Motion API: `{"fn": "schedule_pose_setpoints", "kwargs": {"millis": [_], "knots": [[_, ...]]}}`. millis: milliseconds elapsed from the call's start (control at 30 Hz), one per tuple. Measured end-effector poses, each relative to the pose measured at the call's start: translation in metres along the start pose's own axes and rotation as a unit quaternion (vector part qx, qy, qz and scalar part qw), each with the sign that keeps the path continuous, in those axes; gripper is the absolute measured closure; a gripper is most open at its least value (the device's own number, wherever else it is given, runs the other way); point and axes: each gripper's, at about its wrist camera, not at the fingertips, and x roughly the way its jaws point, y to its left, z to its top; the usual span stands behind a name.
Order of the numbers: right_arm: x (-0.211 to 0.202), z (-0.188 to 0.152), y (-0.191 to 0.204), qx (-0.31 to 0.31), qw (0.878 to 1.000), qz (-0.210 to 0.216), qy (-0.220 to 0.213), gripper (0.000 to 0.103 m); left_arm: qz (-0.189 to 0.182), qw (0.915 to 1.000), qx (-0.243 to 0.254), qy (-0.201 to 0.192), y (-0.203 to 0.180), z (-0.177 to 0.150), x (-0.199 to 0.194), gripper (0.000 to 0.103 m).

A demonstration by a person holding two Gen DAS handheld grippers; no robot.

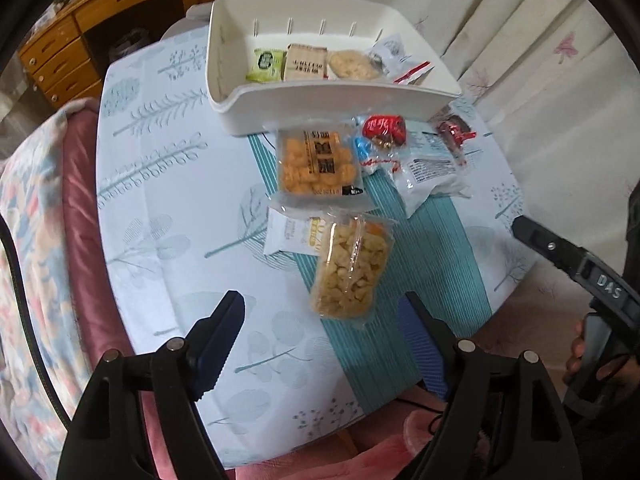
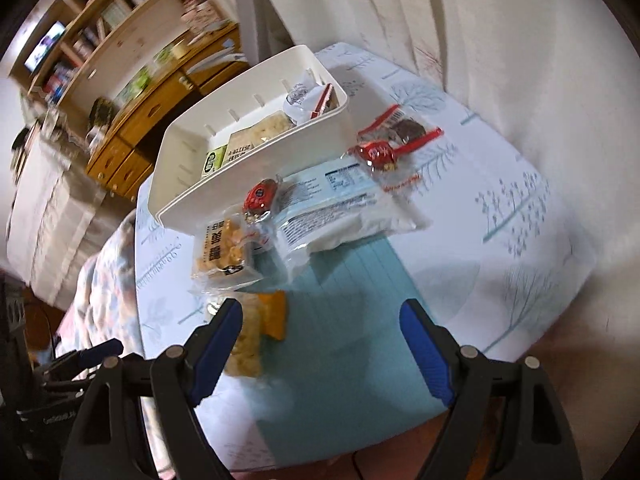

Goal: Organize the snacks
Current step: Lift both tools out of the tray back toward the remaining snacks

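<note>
A white bin [image 1: 332,100] stands at the table's far side with several wrapped snacks inside. In front of it lie an orange cracker pack [image 1: 318,164], a red candy pack [image 1: 384,130], a white packet [image 1: 432,168] and a dark red candy pack [image 1: 454,132]. Nearer lie a small white-and-yellow packet [image 1: 286,234] and a clear bag of yellow puffs [image 1: 352,272]. My left gripper [image 1: 320,312] hovers open just short of the puff bag. My right gripper [image 2: 322,312] is open over the teal stripe, with the puff bag [image 2: 250,344] by its left finger and the bin [image 2: 248,184] beyond.
The leaf-print tablecloth [image 1: 168,184] has bare room on its left. A blanket-covered bed [image 1: 36,216] borders the table's left edge. Pale curtains [image 1: 520,60] hang at the right, and wooden drawers [image 1: 60,60] stand at the far left. A hand [image 1: 580,356] holds the right gripper.
</note>
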Motion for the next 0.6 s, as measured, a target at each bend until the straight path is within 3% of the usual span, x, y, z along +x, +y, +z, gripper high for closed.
{"fn": "schedule_pose_setpoints", "kwargs": {"millis": [433, 600], "knots": [[0.02, 0.066, -0.03, -0.108, 0.993, 0.04, -0.012, 0.021, 0.036, 0.996, -0.078, 0.024, -0.024, 0.0, 0.056, 0.025], [0.039, 0.086, -0.038, -0.129, 0.99, 0.05, 0.0, 0.021, 0.07, 0.9918, -0.099, 0.041, -0.03, 0.001, 0.072, 0.025]]}}
